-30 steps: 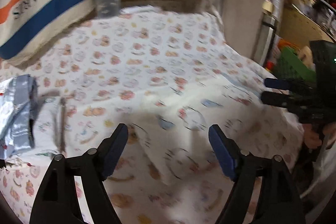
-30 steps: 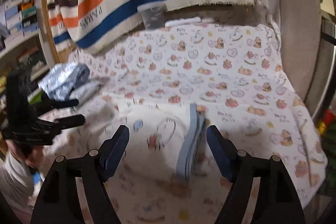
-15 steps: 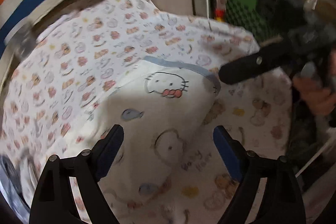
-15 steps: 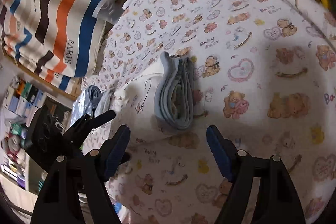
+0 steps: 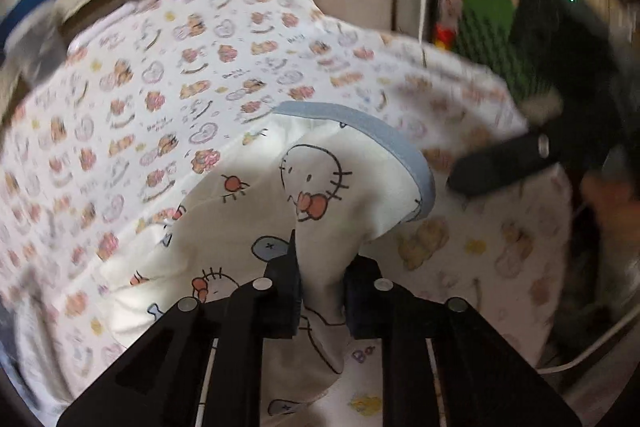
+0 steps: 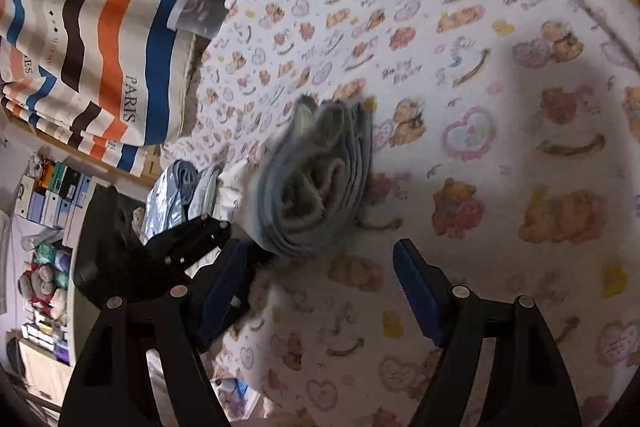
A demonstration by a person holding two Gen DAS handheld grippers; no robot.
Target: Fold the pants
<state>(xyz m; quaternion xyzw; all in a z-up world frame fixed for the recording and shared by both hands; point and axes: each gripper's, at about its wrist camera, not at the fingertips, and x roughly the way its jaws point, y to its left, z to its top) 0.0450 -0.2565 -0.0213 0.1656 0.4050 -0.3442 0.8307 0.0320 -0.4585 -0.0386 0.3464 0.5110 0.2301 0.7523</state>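
Note:
The pants (image 5: 312,187) are white with a cartoon cat print and a light blue waistband. They lie folded on the bear-print sheet (image 5: 168,67). My left gripper (image 5: 320,291) is shut on a fold of the pants near their front edge. In the right wrist view the pants' blue waistband end (image 6: 316,183) faces me as a stack of layers. My right gripper (image 6: 320,291) is open and empty just in front of that end. The left gripper (image 6: 192,243) shows at the pants' left side there, and the right gripper (image 5: 520,159) shows at right in the left wrist view.
A striped cloth (image 6: 104,27) hangs behind the sheet. A silvery-blue folded garment (image 6: 172,195) lies to the left of the pants. Shelves with boxes (image 6: 44,195) stand beyond the left edge. A green crate (image 5: 488,27) stands past the right edge.
My left gripper has moved in and shut on the pants. My right gripper has come closer to the waistband end and stays open.

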